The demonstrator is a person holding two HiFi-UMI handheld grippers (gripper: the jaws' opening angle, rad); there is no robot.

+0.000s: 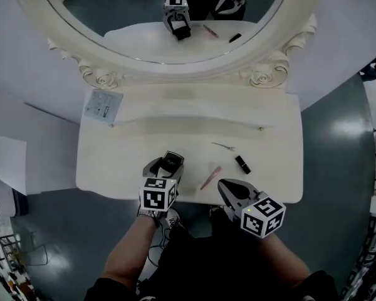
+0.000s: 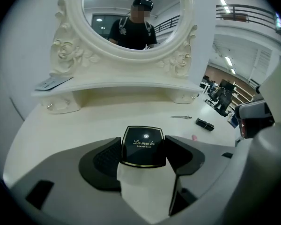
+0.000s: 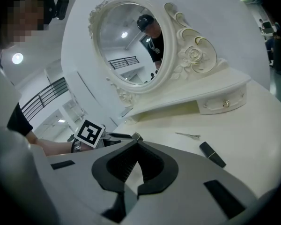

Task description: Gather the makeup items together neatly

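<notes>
On the cream dressing table (image 1: 119, 162), my left gripper (image 1: 167, 169) is shut on a black square powder compact (image 1: 171, 160) near the front edge. In the left gripper view the compact (image 2: 143, 149) sits flat between the two pads of the left gripper (image 2: 143, 143), its gold lettering facing up. My right gripper (image 1: 225, 186) is shut and empty at the front edge, to the right of the left one. A pink stick (image 1: 210, 177) lies between the two grippers. Just beyond my right gripper (image 3: 136, 149) lie a black lipstick (image 1: 242, 164) and thin metal tweezers (image 1: 224, 146).
An oval mirror (image 1: 163, 17) in a carved frame stands at the back, above a raised shelf. A printed card (image 1: 103, 105) lies on the shelf's left end. The lipstick (image 3: 212, 154) and tweezers (image 3: 188, 135) lie ahead in the right gripper view. Grey floor surrounds the table.
</notes>
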